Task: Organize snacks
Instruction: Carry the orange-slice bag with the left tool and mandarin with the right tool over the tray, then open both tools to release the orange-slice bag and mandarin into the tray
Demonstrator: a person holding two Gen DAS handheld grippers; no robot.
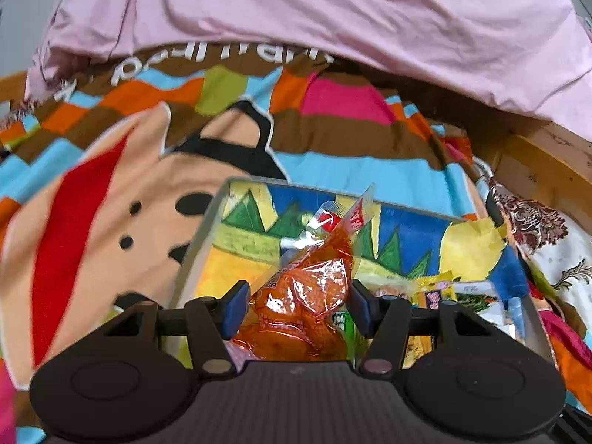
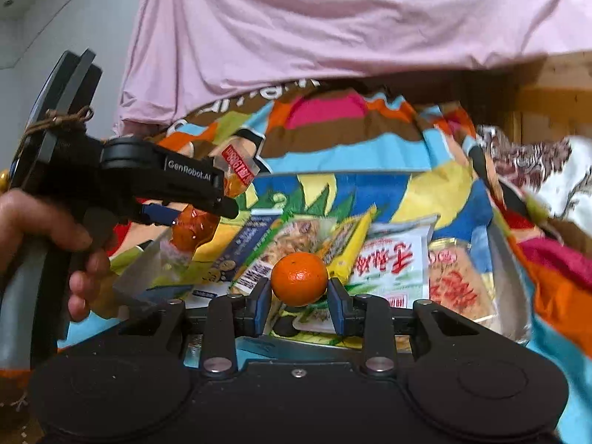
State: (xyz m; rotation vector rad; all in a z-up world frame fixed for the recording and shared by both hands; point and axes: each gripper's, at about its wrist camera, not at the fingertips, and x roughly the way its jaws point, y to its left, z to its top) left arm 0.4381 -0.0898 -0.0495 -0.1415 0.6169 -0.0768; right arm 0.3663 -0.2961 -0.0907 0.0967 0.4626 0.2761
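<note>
My left gripper (image 1: 299, 307) is shut on a clear orange snack packet (image 1: 307, 285), whose red-printed top sticks up over a grey-rimmed box (image 1: 201, 236) lined with bright paper. The right wrist view shows the same left gripper (image 2: 199, 214) at the left, held by a hand (image 2: 44, 229), with the packet (image 2: 194, 231) hanging above the box's left end. My right gripper (image 2: 299, 296) is shut on a small mandarin (image 2: 299, 277), held over the box's near side. Several flat snack packets lie inside the box (image 2: 499, 255), among them a white one with red characters (image 2: 392, 259).
The box rests on a many-coloured cartoon blanket (image 1: 333, 140). A pink sheet (image 1: 333, 11) is bunched up behind it. A wooden frame (image 1: 536, 162) runs along the right, with a floral patterned cloth (image 1: 547, 236) beside the box's right end.
</note>
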